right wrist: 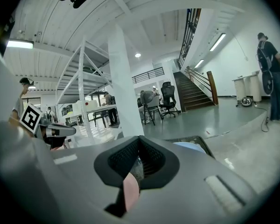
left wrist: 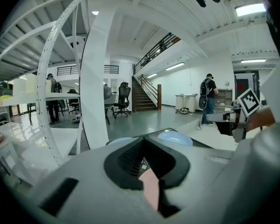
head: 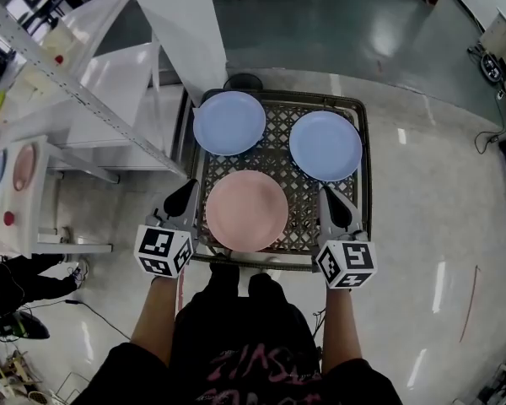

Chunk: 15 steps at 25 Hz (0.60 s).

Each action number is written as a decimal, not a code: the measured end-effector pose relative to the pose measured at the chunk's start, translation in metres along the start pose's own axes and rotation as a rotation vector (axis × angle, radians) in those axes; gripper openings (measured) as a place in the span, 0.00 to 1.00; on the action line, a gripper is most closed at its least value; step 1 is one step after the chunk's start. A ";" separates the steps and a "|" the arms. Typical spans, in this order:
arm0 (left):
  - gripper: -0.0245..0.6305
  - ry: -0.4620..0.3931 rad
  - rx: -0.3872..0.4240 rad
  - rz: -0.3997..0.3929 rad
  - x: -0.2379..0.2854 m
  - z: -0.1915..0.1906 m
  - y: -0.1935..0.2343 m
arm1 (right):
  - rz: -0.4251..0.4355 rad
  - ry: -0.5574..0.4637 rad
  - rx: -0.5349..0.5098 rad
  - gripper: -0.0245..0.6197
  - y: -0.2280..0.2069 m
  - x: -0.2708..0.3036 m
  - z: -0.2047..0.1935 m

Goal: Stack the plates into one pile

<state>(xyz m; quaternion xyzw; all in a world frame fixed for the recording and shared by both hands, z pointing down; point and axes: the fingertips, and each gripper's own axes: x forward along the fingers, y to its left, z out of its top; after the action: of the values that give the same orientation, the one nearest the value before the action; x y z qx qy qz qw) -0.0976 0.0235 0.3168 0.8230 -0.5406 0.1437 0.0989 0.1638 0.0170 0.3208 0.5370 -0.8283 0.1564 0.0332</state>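
Note:
Three plates lie apart on a small metal lattice table [head: 364, 142]. Two are light blue: one at the back left [head: 228, 122], one at the back right [head: 325, 145]. A pink plate [head: 246, 210] sits at the front middle. My left gripper [head: 185, 194] hangs shut at the table's left edge, beside the pink plate and holding nothing. My right gripper [head: 331, 199] is shut and empty at the right edge, just right of the pink plate. In the left gripper view the pink plate [left wrist: 151, 188] shows below the jaws and a blue plate [left wrist: 175, 137] beyond them. The right gripper view shows the pink plate [right wrist: 130, 190] low down.
A white pillar [head: 181, 32] rises just behind the table's back left corner. White shelving [head: 93, 99] stands to the left. A dark round base [head: 243, 82] sits behind the table. Cables [head: 489, 133] trail on the floor at right. A person [left wrist: 206, 97] stands far off.

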 end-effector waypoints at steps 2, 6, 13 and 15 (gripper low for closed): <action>0.03 0.005 -0.001 -0.007 0.001 -0.004 0.003 | -0.005 0.002 0.007 0.06 0.002 0.002 -0.003; 0.03 0.016 -0.014 -0.010 0.003 -0.011 0.010 | -0.011 0.027 -0.002 0.06 0.005 0.007 -0.009; 0.03 0.046 -0.042 0.000 0.006 -0.029 0.019 | -0.035 0.116 0.001 0.06 0.005 0.016 -0.033; 0.03 0.057 -0.047 -0.001 0.009 -0.036 0.020 | -0.033 0.133 -0.004 0.06 0.006 0.018 -0.040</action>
<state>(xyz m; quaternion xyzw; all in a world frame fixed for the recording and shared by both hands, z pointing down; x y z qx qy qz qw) -0.1170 0.0194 0.3538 0.8164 -0.5402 0.1545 0.1337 0.1465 0.0149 0.3613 0.5389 -0.8156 0.1896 0.0920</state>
